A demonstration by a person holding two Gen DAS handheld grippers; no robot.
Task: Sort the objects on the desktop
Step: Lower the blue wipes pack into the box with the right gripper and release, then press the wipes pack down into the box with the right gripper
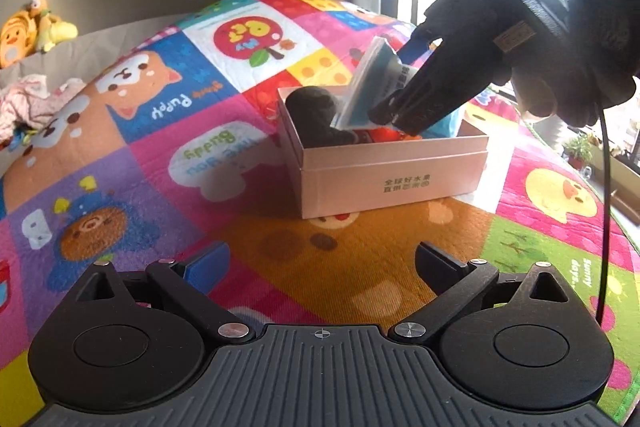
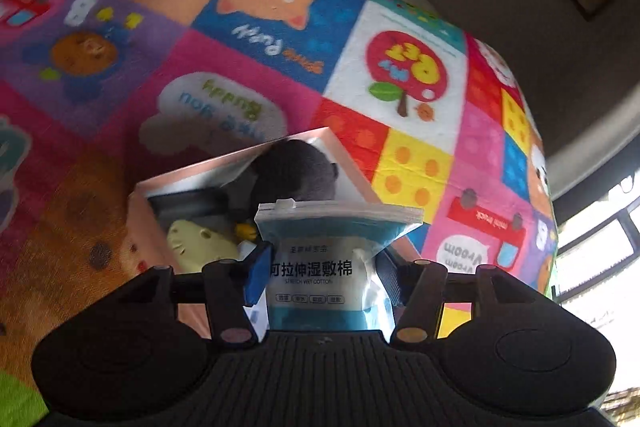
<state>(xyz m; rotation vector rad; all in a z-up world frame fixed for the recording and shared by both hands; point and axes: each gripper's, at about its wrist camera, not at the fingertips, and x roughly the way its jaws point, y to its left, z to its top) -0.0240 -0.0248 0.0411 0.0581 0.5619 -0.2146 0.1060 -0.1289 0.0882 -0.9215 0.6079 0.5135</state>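
Right gripper is clamping the wet cotton pouch tilted over the pink box, mid-drop step, next needing jaws opening above the plush toy; left gripper is idling agape.

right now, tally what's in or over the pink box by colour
dark grey: 1, plush toy
pale yellow-green: 1, soft toy
red-orange: 1, item, kind unclear
blue and white: 1, wet cotton pack held over the pink box by the right gripper
total: 4
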